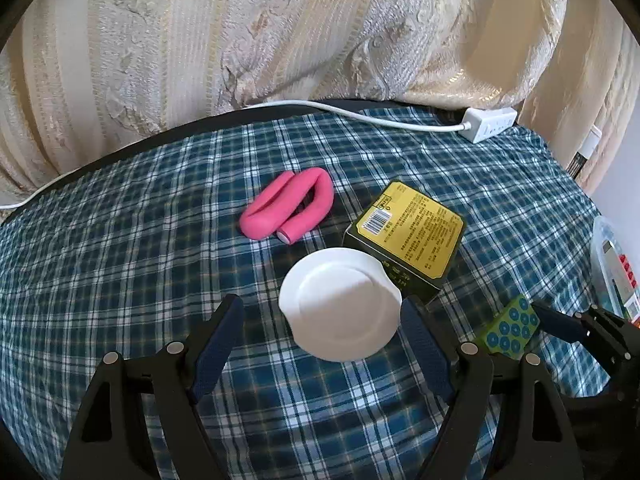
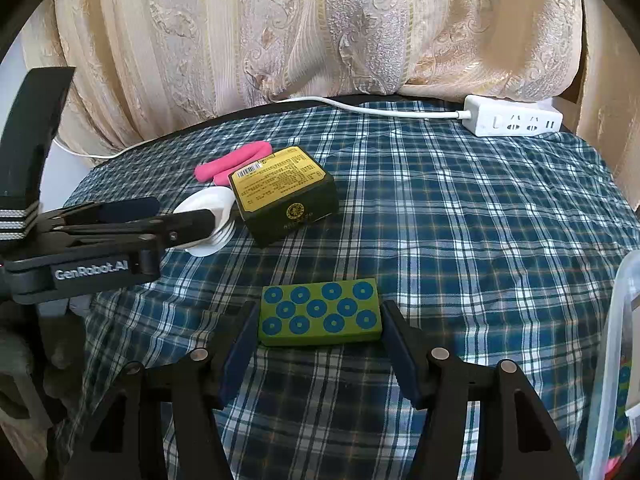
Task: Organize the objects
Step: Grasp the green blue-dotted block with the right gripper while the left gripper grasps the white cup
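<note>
A white round dish (image 1: 340,308) lies on the plaid cloth, leaning against a dark green box. My left gripper (image 1: 322,308) stands open around the dish: the right pad is at its rim, and a gap shows at the left pad. In the right wrist view the same gripper (image 2: 176,216) reaches in from the left over the dish (image 2: 212,204). A green block with blue dots (image 2: 320,312) rests on the cloth. My right gripper (image 2: 320,314) is shut on it, with both pads against its short ends. In the left wrist view the block (image 1: 512,332) shows at the right.
A pink bent foam tube (image 1: 288,208) and a yellow-topped dark green box (image 1: 408,232) lie mid-table. At the back edge is a white power strip (image 2: 516,120) with its cable. A clear plastic bin (image 2: 616,344) stands at the right, and a cream curtain (image 2: 320,32) hangs behind.
</note>
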The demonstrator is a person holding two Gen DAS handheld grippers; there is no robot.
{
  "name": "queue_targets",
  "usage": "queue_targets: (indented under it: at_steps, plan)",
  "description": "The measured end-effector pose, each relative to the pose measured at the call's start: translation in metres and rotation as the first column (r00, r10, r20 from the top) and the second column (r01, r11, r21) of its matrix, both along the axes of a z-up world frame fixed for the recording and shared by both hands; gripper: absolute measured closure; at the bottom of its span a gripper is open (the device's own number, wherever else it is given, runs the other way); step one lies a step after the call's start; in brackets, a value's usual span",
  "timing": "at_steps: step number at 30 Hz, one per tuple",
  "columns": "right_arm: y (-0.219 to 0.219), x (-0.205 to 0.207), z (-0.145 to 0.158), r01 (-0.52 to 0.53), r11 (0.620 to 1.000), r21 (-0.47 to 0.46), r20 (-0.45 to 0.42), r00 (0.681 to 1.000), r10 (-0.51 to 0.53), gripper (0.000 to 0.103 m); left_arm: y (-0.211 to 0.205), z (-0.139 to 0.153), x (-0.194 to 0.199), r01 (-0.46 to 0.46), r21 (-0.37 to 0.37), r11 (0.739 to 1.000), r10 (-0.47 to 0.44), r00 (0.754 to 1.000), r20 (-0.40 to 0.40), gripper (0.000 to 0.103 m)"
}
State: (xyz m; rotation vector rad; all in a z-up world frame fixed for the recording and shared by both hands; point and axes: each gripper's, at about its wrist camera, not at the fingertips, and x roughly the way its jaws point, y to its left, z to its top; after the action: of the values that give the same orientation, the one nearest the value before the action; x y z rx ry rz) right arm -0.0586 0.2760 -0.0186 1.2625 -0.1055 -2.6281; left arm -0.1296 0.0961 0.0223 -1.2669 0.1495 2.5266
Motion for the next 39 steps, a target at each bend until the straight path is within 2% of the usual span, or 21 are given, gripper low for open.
queue_targets:
  at_steps: [19, 23, 39]
  plan:
    - [0.000, 0.000, -0.001, 0.001, 1.000, -0.003, -0.001, 1.000, -0.001, 0.039, 0.006, -0.016, -0.014, -0.002, -0.035, 0.999, 0.002, 1.000, 0.006, 0.022]
    - [0.001, 0.000, -0.001, 0.002, 1.000, -0.004, -0.001, 1.000, -0.002, 0.039, 0.008, -0.016, -0.012, 0.006, -0.052, 0.999, -0.007, 1.000, -0.009, 0.035]
    - [0.002, 0.003, 0.005, 0.019, 1.000, -0.022, -0.020, 1.000, -0.019, 0.039, 0.002, 0.003, 0.004, -0.021, -0.025, 0.999, 0.019, 0.998, -0.055, 0.035]
